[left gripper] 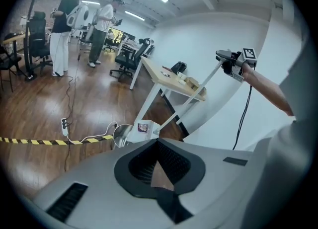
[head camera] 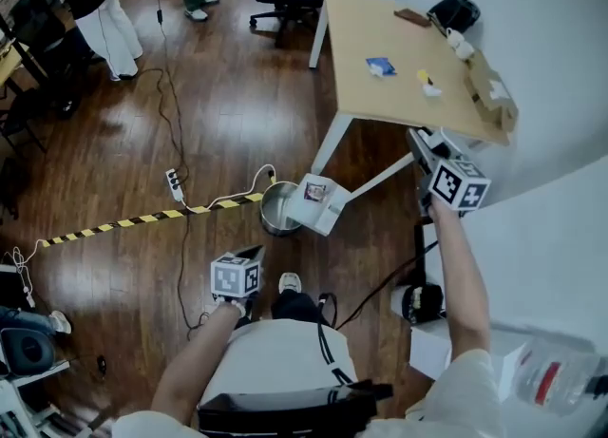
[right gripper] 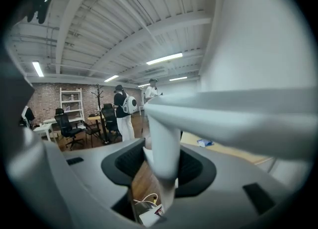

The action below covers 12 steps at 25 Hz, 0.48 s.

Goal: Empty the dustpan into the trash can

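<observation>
dustpan (head camera: 318,204) at 3 o'clock of can (head camera: 270,219), against rim. right gripper (right gripper: 161,159) clamped on its long handle (head camera: 385,177). left gripper (left gripper: 158,146) jaws together, empty, at can's 7 o'clock. advice: bring pan mouth over opening, raise handle slowly, keep lip inside rim, grip firm against roll.

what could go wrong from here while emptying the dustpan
The dustpan sits at the rim of the trash can, not clearly over its opening, so dirt may fall on the floor. The right gripper holds the long handle at its far end, so the dustpan may swing and knock the trash can or the table leg.
</observation>
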### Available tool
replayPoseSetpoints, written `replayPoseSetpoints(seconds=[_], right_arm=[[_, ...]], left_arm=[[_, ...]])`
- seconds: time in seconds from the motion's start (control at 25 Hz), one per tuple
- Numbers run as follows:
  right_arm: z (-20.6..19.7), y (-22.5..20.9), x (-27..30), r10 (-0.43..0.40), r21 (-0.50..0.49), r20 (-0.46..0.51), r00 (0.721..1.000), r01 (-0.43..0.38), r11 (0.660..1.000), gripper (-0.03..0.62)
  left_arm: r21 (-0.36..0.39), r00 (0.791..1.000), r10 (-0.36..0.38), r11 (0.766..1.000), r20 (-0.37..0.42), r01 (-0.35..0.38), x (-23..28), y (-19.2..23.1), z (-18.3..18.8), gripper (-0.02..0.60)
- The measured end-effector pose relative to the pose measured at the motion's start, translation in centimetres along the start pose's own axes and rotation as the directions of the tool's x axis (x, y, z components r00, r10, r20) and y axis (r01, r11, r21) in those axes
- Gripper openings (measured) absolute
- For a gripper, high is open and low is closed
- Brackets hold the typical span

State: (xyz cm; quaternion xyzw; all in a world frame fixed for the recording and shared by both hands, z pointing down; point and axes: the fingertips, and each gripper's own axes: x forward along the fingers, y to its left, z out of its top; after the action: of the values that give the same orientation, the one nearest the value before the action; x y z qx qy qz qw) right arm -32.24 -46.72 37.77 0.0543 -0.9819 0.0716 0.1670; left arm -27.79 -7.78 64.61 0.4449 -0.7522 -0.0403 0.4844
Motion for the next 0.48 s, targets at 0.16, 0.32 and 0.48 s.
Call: replayPoseSetpoints(seconds=[0.16, 0.32, 0.48], right_arm=[[-0.2, 0.4, 2.9, 0.074, -0.018, -0.041, 0.996, -0.075, 0.997, 0.184], [0.2, 0.5, 4.6, 0.156, -0.075, -0.053, 0.986, -0.160, 0.984, 0.183], [1.3, -0.1, 5.6, 0.184, -0.098, -0.020, 0.983, -0.185, 0.978, 0.181]], left_arm=[[-0.056, 0.999, 0.039, 0.998, 0.022, -0.038, 0.5, 0.5, 0.5, -0.003], [-0.116, 0.997, 0.069, 0.991, 0.046, -0.063, 1.2, 0.4, 0.8, -0.003], [-0.165, 0.995, 0.087, 0.983, 0.053, -0.077, 2.3, 0.2, 0.3, -0.003]])
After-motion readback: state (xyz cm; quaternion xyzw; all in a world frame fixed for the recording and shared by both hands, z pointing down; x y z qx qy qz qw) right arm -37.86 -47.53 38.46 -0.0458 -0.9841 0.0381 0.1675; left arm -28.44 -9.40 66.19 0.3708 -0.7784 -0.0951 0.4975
